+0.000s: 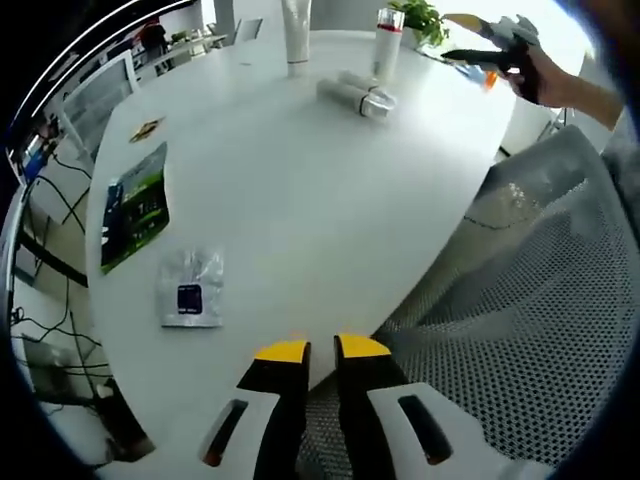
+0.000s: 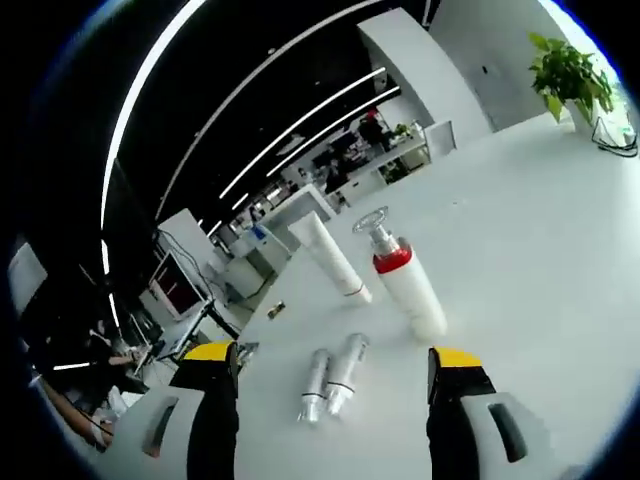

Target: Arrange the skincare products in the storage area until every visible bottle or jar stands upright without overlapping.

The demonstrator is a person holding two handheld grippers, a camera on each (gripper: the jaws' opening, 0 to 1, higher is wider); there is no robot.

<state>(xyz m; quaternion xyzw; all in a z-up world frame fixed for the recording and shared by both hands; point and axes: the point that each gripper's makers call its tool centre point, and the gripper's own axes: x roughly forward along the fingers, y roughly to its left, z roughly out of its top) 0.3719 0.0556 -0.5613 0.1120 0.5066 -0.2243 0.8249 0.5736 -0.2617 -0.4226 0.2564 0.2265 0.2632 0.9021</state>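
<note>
On the white table [image 1: 300,200], a white tube [image 1: 296,35] and a pump bottle with a red collar [image 1: 388,45] stand upright at the far side. Two small silver-capped bottles [image 1: 357,95] lie on their sides beside them. My left gripper [image 1: 322,350] is shut and empty over the table's near edge. A hand holds my right gripper [image 1: 500,50] beyond the far right edge. In the right gripper view, my right gripper [image 2: 333,356] is open wide and empty, framing the two lying bottles [image 2: 343,375], with the tube [image 2: 330,257] and pump bottle [image 2: 400,285] behind them.
A green packet [image 1: 135,205], a clear sachet [image 1: 190,290] and a small wrapper [image 1: 145,128] lie on the table's left part. A grey mesh chair [image 1: 530,300] stands at the right edge. A potted plant [image 2: 565,65] sits at the far end.
</note>
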